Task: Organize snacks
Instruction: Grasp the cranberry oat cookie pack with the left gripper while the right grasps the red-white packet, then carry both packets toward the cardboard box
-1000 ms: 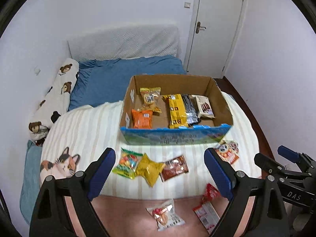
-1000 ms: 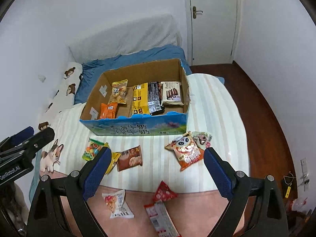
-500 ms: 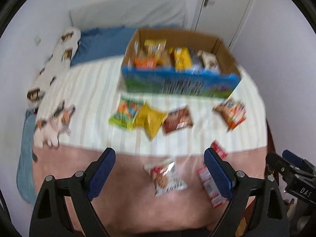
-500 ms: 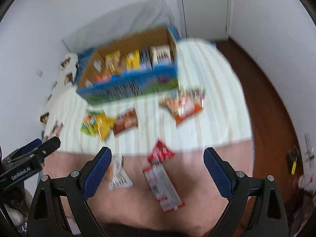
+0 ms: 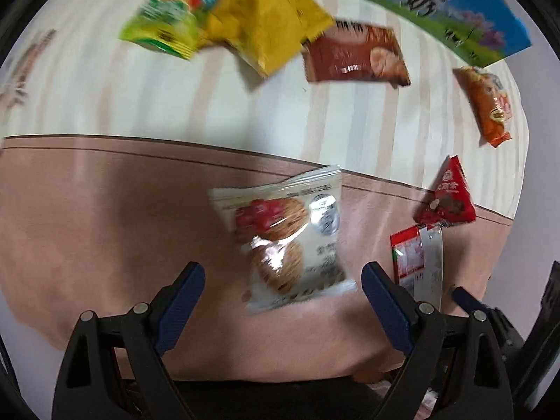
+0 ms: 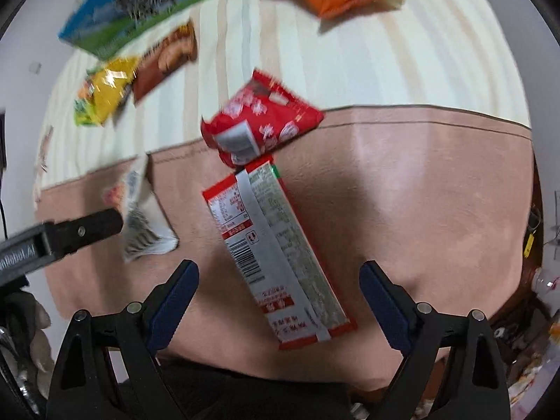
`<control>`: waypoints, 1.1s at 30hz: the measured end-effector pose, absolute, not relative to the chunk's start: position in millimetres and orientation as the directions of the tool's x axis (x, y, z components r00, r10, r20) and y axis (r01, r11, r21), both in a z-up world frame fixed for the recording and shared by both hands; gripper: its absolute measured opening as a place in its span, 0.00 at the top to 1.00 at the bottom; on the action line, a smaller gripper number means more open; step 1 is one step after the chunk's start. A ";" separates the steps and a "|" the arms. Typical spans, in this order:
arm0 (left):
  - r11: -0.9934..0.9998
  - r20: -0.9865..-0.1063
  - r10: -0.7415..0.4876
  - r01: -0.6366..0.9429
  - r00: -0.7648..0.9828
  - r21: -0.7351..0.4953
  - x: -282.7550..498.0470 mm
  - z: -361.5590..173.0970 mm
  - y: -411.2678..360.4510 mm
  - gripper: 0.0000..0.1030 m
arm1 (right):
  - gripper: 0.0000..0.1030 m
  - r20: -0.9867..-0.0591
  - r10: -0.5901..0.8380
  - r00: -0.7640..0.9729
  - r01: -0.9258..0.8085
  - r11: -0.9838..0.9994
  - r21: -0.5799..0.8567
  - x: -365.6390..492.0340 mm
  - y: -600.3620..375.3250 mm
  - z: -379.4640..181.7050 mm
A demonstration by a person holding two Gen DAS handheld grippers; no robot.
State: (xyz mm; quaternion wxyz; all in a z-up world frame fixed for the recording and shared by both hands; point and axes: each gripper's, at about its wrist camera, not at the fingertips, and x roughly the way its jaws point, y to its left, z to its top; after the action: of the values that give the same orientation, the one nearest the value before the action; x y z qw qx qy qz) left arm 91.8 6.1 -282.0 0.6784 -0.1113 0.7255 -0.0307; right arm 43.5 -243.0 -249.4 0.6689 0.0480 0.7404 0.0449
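My left gripper is open just above a white cookie packet that lies on the pink blanket band, between the fingers. My right gripper is open over a long red-and-white wafer packet, with a red pouch just beyond it. The same long packet and red pouch show at the right of the left wrist view. The left gripper's finger shows in the right wrist view beside the cookie packet.
Farther on the striped sheet lie a green candy bag, a yellow bag, a brown packet and an orange bag. The blue front of the snack box runs along the top. The bed edge drops off at right.
Both grippers have dropped down and forward from a high view of the whole bed to just above the packets on the pink band. Both stayed open.
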 end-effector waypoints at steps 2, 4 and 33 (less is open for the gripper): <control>0.976 -0.978 -0.194 -0.109 -0.069 -0.186 95.3 -292.0 -1.3 0.11 | 0.17 -0.990 0.062 -0.127 -0.064 0.995 0.070 41.6 -229.4 -264.7; 0.982 -0.982 -0.174 -0.089 -0.070 -0.168 96.7 -299.5 -8.8 0.17 | 0.30 -0.994 0.011 -0.113 -0.096 0.995 0.022 38.0 -223.2 -270.9; 0.997 -0.998 -0.054 0.057 -0.012 -0.054 46.0 -300.4 -52.9 0.51 | 0.52 -0.979 0.166 -0.118 0.135 0.979 0.150 31.3 -211.6 -280.4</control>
State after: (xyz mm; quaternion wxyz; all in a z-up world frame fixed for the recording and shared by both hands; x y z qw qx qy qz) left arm 46.0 -52.9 -300.4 0.7030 0.0013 0.7101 -0.0394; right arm 31.3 -211.6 -280.4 0.6564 0.1009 0.7476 0.0119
